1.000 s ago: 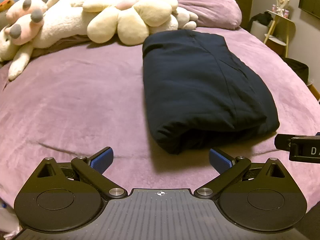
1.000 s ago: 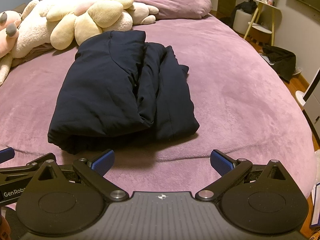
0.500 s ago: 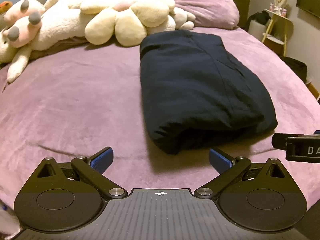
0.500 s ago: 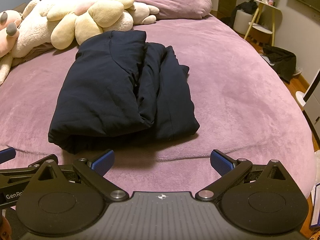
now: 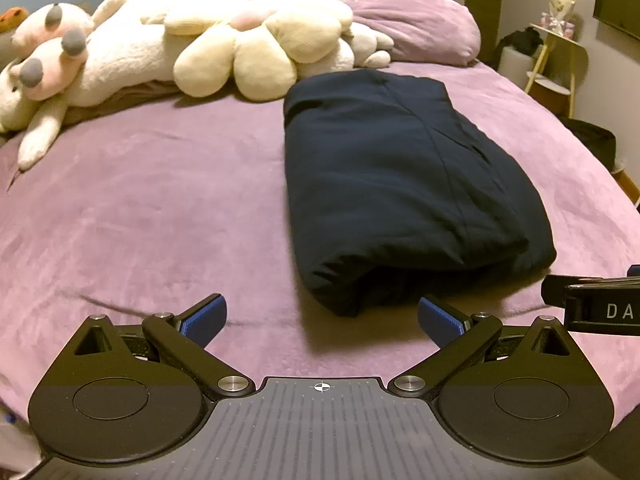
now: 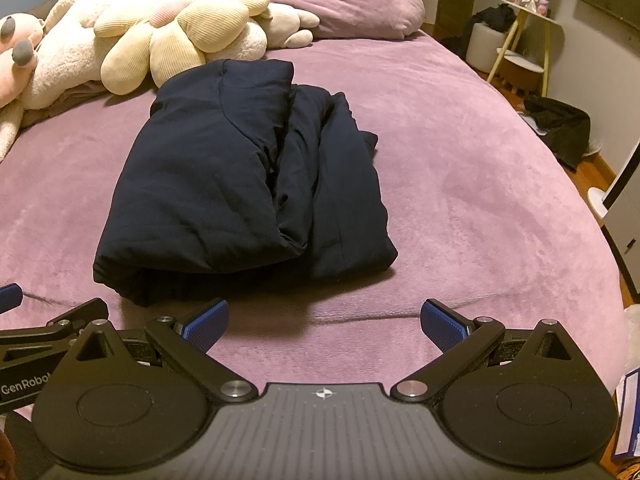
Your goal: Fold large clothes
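A dark navy padded garment (image 5: 400,184) lies folded into a thick long bundle on the purple bed (image 5: 152,208); it also shows in the right wrist view (image 6: 240,184), where loose layers stick out along its right side. My left gripper (image 5: 322,320) is open and empty, just short of the bundle's near end. My right gripper (image 6: 325,322) is open and empty, a little in front of the bundle's near right corner. Each gripper's side shows at the edge of the other's view.
Cream and pink plush toys (image 5: 168,52) and a purple pillow (image 5: 420,32) lie along the head of the bed. A small yellow side table (image 6: 528,40), a white stool (image 6: 486,46) and a dark bag (image 6: 560,128) stand on the floor to the right.
Both grippers stay open and empty. The left view has shifted slightly, so the bundle sits a bit further left and lower in it. The garment has not moved.
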The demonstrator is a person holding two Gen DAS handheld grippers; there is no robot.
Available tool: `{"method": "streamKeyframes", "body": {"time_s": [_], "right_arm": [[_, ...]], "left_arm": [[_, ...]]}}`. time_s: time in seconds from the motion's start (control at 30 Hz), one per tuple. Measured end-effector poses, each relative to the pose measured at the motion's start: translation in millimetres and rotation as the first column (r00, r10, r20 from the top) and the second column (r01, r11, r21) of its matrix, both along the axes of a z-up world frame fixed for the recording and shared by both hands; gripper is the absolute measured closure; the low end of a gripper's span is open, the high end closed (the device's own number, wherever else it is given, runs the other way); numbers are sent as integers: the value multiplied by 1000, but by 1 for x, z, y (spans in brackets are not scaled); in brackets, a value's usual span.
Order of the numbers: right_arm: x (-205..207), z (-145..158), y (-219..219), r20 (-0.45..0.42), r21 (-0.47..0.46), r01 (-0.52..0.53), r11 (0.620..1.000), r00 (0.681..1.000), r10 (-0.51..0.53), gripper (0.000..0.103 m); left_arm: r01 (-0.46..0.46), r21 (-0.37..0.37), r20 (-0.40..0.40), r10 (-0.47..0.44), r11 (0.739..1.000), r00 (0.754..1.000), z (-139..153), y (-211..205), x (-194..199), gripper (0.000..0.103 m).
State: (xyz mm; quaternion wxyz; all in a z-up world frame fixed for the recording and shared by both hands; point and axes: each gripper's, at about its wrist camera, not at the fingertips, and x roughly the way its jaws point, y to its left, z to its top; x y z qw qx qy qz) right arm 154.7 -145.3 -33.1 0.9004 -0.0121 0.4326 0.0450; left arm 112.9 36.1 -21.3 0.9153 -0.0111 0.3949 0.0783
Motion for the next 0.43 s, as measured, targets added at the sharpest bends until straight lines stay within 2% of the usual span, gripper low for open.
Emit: {"method": "streamKeyframes", "body": {"time_s": [0.43], "right_arm": [[0,0,0,9,-10,-1,1000,1000,2,1]], "left_arm": [[4,13,-3,-3,1000,1000,1,-3,1,0]]}}
